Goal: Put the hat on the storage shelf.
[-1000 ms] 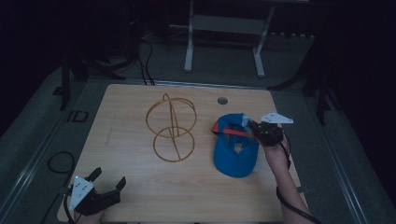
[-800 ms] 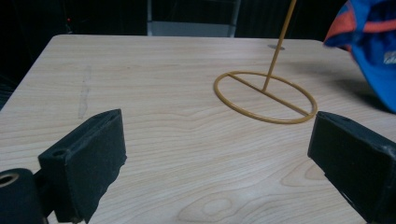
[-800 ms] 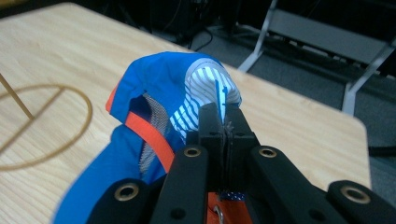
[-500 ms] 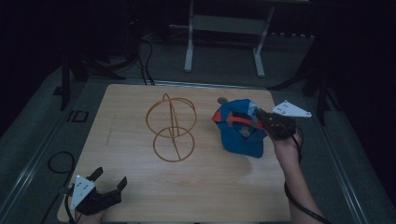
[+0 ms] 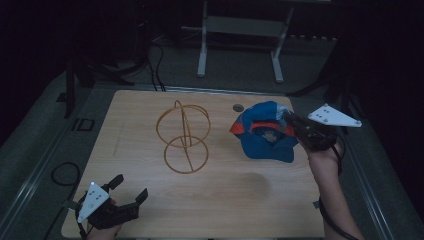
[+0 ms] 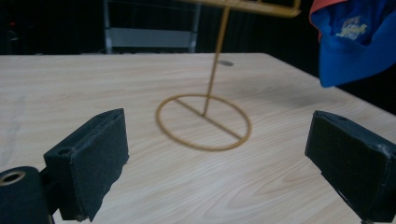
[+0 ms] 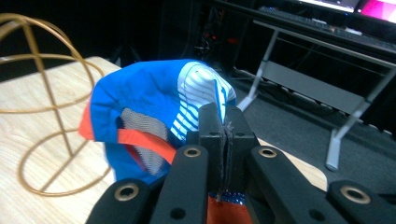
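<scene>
Right gripper (image 5: pixel 295 125) at right of frame, clamped on blue cap (image 5: pixel 265 137); left gripper (image 5: pixel 131 192) lower left, jaws apart, facing gold wire stand (image 5: pixel 182 137)

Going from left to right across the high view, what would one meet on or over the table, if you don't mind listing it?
Left gripper → wire stand → blue cap → right gripper.

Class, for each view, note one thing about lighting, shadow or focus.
High view: dim surroundings, lit table, and a soft shadow beneath the lifted blue cap. Left gripper view: the wire stand is fairly sharp, while the near jaws look soft. Right gripper view: the cap is brightly lit against a dark background, and the stand is blurred.
</scene>
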The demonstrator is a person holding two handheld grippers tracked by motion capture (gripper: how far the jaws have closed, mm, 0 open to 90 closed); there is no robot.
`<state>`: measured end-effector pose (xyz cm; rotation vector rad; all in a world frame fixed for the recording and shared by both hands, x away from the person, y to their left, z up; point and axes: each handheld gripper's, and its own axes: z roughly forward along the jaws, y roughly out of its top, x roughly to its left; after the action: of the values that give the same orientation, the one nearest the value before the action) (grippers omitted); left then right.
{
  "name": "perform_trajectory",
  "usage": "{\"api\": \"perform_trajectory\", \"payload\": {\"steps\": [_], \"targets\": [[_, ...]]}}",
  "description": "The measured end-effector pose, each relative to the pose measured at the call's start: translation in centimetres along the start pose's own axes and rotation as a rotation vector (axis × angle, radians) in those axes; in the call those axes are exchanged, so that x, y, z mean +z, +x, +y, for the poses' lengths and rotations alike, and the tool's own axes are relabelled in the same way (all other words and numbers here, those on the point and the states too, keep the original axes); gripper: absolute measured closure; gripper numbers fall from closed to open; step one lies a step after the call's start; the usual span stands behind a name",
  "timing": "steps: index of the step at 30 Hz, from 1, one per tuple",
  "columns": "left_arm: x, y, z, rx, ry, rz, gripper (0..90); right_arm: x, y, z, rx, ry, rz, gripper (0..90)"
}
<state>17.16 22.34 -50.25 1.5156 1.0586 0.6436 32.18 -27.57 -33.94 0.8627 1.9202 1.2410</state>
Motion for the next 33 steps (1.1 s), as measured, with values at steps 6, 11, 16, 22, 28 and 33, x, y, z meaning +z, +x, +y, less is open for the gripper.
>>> {"api": "perform_trajectory", "payload": {"steps": [6,11,16,22,28,33], "targets": [[0.2,-1.3,2.4,0.032,-0.017,-0.051,6.3,-1.6,1.1,0.9,-0.009,-0.037,0.018,88.3],[0.6,-2.5,4.7,0.053,-0.027,-0.113,6.3,-2.1,1.8,1.2,-0.03,-0.039,0.02,88.4],[1.2,-3.3,6.1,0.088,-0.037,-0.142,6.3,-2.3,2.1,1.2,-0.027,-0.039,0.024,88.3],[3.0,-4.7,8.8,0.144,-0.036,-0.176,6.3,-2.7,2.7,1.2,-0.011,-0.047,0.037,88.3],[4.9,-5.9,10.7,0.178,-0.043,-0.211,6.3,-2.9,3.1,1.3,-0.018,-0.056,0.062,88.3],[6.8,-7.0,11.7,0.209,-0.032,-0.235,6.3,-2.9,3.7,1.5,-0.037,-0.054,0.064,88.3]]}}
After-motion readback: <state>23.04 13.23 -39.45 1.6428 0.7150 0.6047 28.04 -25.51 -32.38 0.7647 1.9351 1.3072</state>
